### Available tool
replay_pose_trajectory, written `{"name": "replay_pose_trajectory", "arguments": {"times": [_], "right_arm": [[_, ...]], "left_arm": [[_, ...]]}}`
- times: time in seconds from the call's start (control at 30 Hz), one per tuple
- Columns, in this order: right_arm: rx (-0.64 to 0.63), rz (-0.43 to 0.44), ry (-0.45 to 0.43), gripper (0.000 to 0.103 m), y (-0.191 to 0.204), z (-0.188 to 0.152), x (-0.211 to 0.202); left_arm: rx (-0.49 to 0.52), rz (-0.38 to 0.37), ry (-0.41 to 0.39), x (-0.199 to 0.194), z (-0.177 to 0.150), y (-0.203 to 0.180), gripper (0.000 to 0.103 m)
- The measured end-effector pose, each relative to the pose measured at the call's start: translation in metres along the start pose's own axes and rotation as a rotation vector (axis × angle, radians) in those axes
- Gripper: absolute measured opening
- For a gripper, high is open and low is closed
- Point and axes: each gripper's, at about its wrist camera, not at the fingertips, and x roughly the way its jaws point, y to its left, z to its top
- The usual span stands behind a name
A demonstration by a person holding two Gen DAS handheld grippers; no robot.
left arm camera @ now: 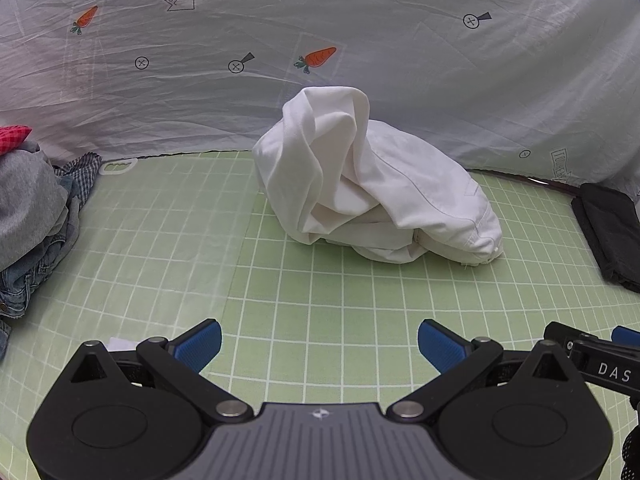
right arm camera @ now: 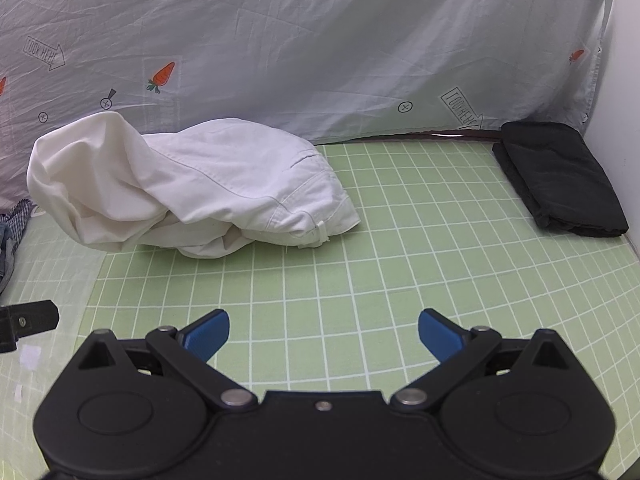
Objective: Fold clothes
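Left gripper (left arm camera: pixel 319 345) and right gripper (right arm camera: pixel 323 336) gape wide, empty; crumpled white garment (left arm camera: pixel 372 184) lies at 12 o'clock on the mat (left arm camera: pixel 320 292).

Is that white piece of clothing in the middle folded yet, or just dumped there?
Not folded. The white garment sits in a crumpled heap on the green grid mat, bunched high at one end, waistband twisted.

Both views low over the green grid mat (left arm camera: pixel 320 300), facing the printed sheet (left arm camera: pixel 360 20) at the back. Left view nearer the left clothes pile (left arm camera: pixel 28 208); right view further right. Shared: white garment (right arm camera: pixel 192 188), black folded cloth (right arm camera: pixel 560 176).
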Motion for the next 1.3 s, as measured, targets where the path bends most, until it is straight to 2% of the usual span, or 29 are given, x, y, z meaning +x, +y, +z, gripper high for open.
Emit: {"name": "replay_pose_trajectory", "arguments": {"times": [0.2,0.33,0.5,0.6,0.7,0.8,0.87,0.9,0.93,1.0,1.07,1.13,1.3], "right_arm": [[0.066,-0.006,0.034,0.102,-0.014,0.030,0.048],[0.158,0.030,0.078,0.102,-0.025,0.050,0.091],[0.336,0.122,0.089,0.099,-0.037,0.068,0.141],[0.496,0.220,0.122,0.099,-0.043,0.074,0.171],[0.715,0.314,0.212,0.099,-0.051,0.070,0.206],[0.922,0.375,0.311,0.097,-0.051,0.055,0.232],[1.014,0.422,0.333,0.088,-0.049,0.046,0.241],[1.041,0.439,0.330,0.084,-0.047,0.043,0.244],[1.048,0.441,0.321,0.082,-0.046,0.043,0.244],[1.022,0.440,0.290,0.068,-0.043,0.045,0.240],[0.944,0.425,0.228,0.044,-0.044,0.054,0.228],[0.865,0.410,0.166,0.031,-0.044,0.062,0.215],[0.696,0.332,-0.002,0.025,-0.051,0.080,0.168]], "left_arm": [[-0.078,0.021,0.035,0.039,0.026,0.020,0.103],[-0.135,0.003,0.070,0.068,0.040,0.032,0.102],[-0.218,-0.066,0.061,0.100,0.056,0.029,0.097],[-0.283,-0.115,0.034,0.116,0.067,0.027,0.094],[-0.320,-0.123,0.019,0.132,0.078,0.025,0.086],[-0.347,-0.116,0.024,0.148,0.085,0.028,0.071],[-0.363,-0.102,0.033,0.157,0.089,0.029,0.056],[-0.371,-0.093,0.036,0.161,0.090,0.031,0.054],[-0.380,-0.090,0.035,0.163,0.090,0.033,0.049],[-0.390,-0.106,0.033,0.164,0.088,0.038,0.036],[-0.386,-0.117,0.024,0.163,0.086,0.041,0.027],[-0.360,-0.112,0.011,0.159,0.085,0.042,0.022],[-0.283,-0.053,-0.040,0.132,0.085,0.041,0.016]]}}
